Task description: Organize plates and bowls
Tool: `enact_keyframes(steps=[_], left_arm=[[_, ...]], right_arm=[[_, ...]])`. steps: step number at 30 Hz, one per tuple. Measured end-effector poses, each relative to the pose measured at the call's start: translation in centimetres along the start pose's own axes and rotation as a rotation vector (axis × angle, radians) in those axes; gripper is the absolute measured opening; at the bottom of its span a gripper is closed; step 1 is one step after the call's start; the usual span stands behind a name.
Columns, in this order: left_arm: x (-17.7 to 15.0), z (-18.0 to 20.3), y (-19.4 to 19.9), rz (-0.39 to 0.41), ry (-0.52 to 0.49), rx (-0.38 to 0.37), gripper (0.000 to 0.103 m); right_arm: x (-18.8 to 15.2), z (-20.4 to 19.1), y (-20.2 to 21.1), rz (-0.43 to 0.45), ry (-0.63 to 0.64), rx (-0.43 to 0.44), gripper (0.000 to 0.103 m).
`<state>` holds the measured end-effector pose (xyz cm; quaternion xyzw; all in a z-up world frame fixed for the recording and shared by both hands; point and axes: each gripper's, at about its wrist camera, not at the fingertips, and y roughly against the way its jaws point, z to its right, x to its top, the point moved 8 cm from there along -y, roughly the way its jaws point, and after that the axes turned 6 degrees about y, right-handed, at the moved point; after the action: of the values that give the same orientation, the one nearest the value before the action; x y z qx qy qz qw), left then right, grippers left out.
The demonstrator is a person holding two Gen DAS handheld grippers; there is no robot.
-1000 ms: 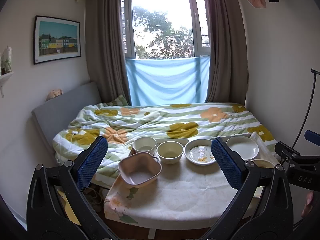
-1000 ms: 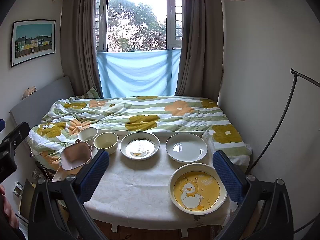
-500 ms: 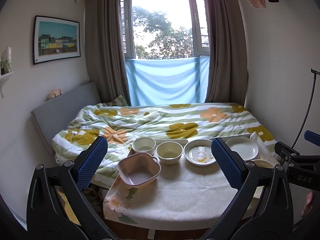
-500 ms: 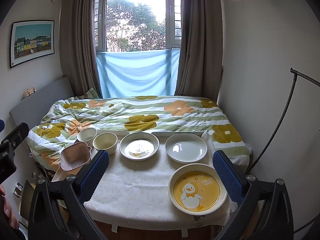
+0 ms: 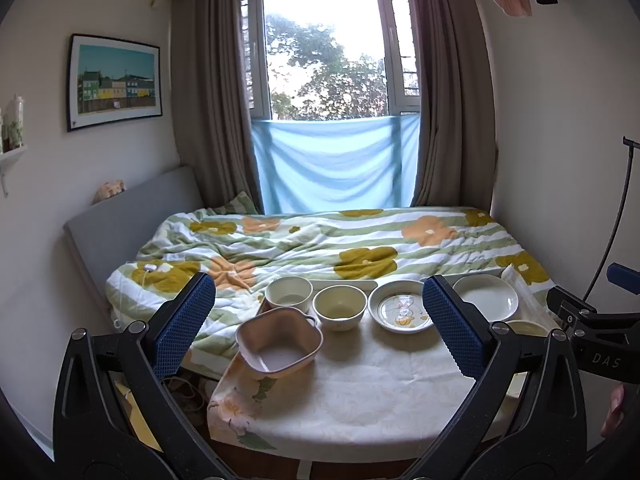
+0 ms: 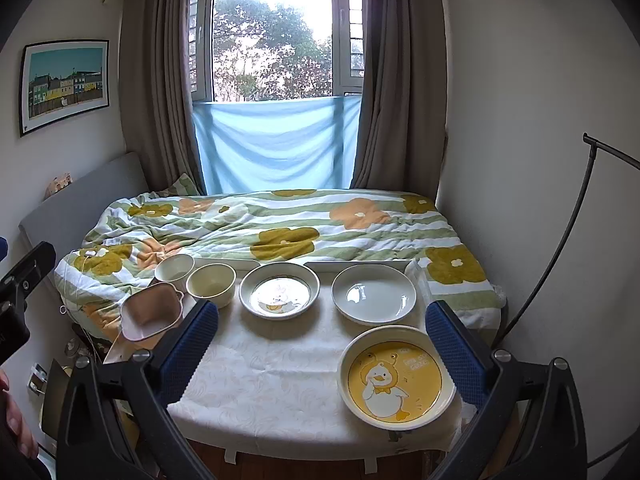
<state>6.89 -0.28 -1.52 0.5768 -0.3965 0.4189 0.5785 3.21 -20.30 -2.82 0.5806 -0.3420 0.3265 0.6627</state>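
On the cloth-covered table [image 5: 360,392] stand a pink square bowl [image 5: 279,343], a white bowl [image 5: 288,292], a cream bowl [image 5: 339,306], a patterned deep plate [image 5: 402,311] and a plain white plate [image 5: 490,297]. The right wrist view shows the same row, pink bowl [image 6: 151,316], cream bowl [image 6: 211,283], patterned plate [image 6: 279,289], white plate [image 6: 374,293], plus a yellow duck plate [image 6: 396,382] at the front right. My left gripper [image 5: 319,322] and right gripper [image 6: 322,350] are both open and empty, held above the table's near edge.
A bed with a flowered quilt [image 5: 320,244] runs behind the table up to the window. A wall stands close on the right with a black lamp arm [image 6: 560,240]. The pink bowl sits at the table's left edge.
Both views shifted very slightly; the dishes have not moved and both grippers stay open.
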Motion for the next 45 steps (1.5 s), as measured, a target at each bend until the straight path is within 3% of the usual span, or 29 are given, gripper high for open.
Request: enact_keyframes(steps=[17, 22, 25, 30, 34, 37, 41, 45], left_arm=[[-0.1, 0.1, -0.4, -0.016, -0.005, -0.006, 0.103], [0.4, 1.2, -2.2, -0.047, -0.065, -0.044, 0.103], [-0.2, 3.1, -4.1, -0.081, -0.120, -0.131, 0.103], [-3.3, 8.7, -8.1, -0.194, -0.227, -0.288, 0.103], [-7.9, 14.3, -11.5, -0.351, -0.284, -0.427, 0.103], [-11.8, 18.3, -14.1, -0.474, -0.324, -0.505, 0.103], [-16.3, 22.5, -17.4, -0.584, -0.401, -0.535, 0.103], [-21.1, 26.0, -20.6, -0.742, -0.446, -0.586, 0.101]], right_arm=[[-0.3, -0.1, -0.4, -0.013, -0.009, -0.003, 0.103], [-0.9, 0.3, -1.2, -0.048, -0.030, -0.016, 0.103], [-1.9, 1.1, -1.6, -0.083, -0.058, -0.046, 0.103], [-5.6, 4.0, -2.3, -0.173, -0.120, -0.120, 0.103], [-9.4, 7.7, -3.7, -0.253, -0.211, -0.153, 0.103], [-11.7, 10.3, -5.2, -0.302, -0.279, -0.118, 0.103], [-14.7, 13.7, -7.8, -0.366, -0.352, -0.066, 0.102], [-17.7, 16.3, -10.9, -0.427, -0.450, 0.020, 0.085]])
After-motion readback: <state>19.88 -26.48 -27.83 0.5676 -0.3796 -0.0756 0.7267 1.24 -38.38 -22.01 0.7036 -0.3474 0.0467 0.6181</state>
